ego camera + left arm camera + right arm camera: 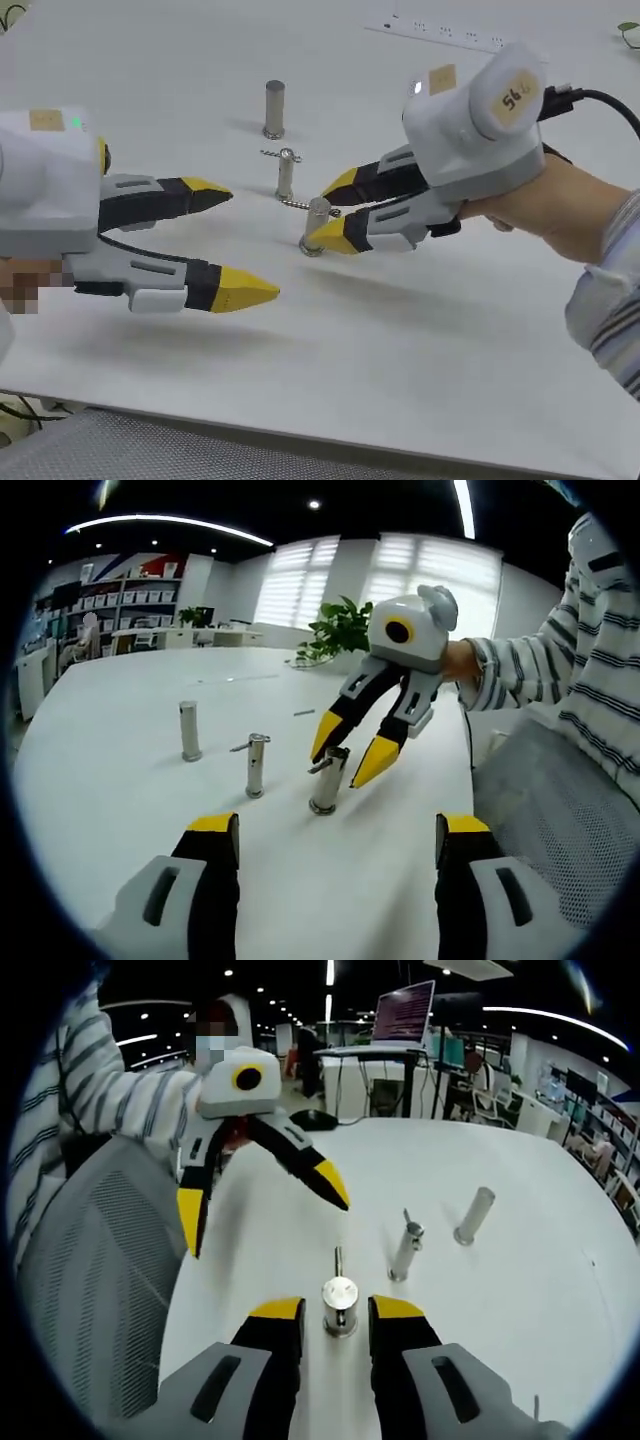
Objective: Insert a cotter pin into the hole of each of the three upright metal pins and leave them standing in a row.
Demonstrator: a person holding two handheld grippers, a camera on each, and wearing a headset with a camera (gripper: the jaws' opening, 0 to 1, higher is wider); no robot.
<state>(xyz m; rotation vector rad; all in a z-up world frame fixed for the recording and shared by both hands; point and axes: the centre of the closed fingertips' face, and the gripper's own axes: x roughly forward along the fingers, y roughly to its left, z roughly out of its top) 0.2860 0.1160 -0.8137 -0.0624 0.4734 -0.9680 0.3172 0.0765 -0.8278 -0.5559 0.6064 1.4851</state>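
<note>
The left hand-held gripper (250,243) hovers nearest, low over the bench (420,340), released with its jaws wide apart and nothing between them. It is well short of the row.

Next comes the near pin (318,228), upright, with the right hand-held gripper (316,216) around its top. In the right gripper view the jaws stand just beside the pin on either side, parted, with thin gaps showing, so they straddle it rather than clamp it. A cotter pin (338,1258) sticks out of the pin's far side, so it seems to be through the hole. Whether it is fully home is too small to tell.

The step in hand looks like seating this cotter pin. To do it well, any push should run straight along the hole and stay gentle. A sideways nudge high on so narrow a pin could topple it. The idle left gripper could steady the pin low down. The right jaws should open before they lift away, so that nothing drags.

Beyond, the middle pin (286,175) stands with its cotter (275,153) across the top. The far pin (274,108) stands bare and looks like the last one left.
</note>
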